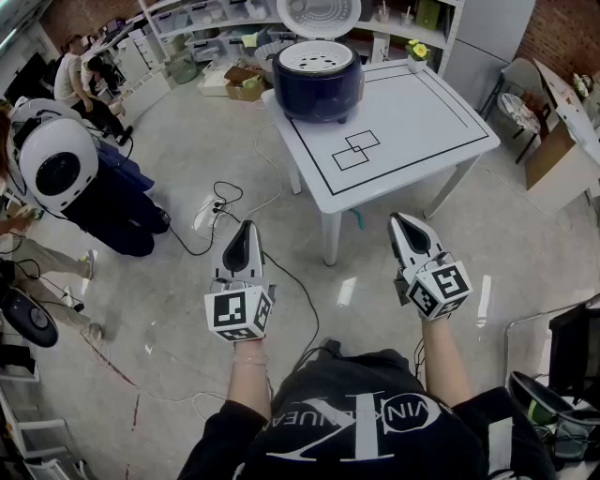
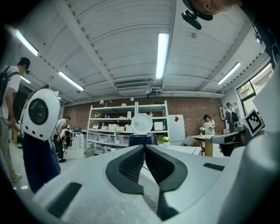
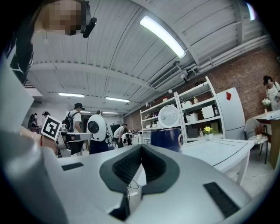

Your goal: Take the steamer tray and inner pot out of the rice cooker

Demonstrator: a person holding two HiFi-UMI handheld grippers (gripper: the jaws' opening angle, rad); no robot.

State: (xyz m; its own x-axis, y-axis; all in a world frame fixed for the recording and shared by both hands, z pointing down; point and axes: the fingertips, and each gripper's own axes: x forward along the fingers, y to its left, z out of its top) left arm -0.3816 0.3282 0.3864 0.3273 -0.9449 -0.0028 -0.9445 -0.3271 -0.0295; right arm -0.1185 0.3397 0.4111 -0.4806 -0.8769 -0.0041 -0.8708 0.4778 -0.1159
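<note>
A dark blue rice cooker [image 1: 317,84] stands on the far left corner of a white table [image 1: 412,122], its lid [image 1: 319,14] raised. A white perforated steamer tray [image 1: 316,57] sits in its top; the inner pot is hidden under it. My left gripper [image 1: 246,232] and right gripper [image 1: 400,223] hang level over the floor, well short of the table, both shut and holding nothing. The cooker shows small and distant in the left gripper view [image 2: 142,140] and in the right gripper view [image 3: 166,138], beyond the closed jaws.
A white robot with a round head [image 1: 58,164] stands at the left, with people behind it. Black cables [image 1: 220,202] trail across the floor before the table. Shelves [image 1: 216,28] line the back wall. A cardboard box [image 1: 246,84] lies beside the cooker's corner.
</note>
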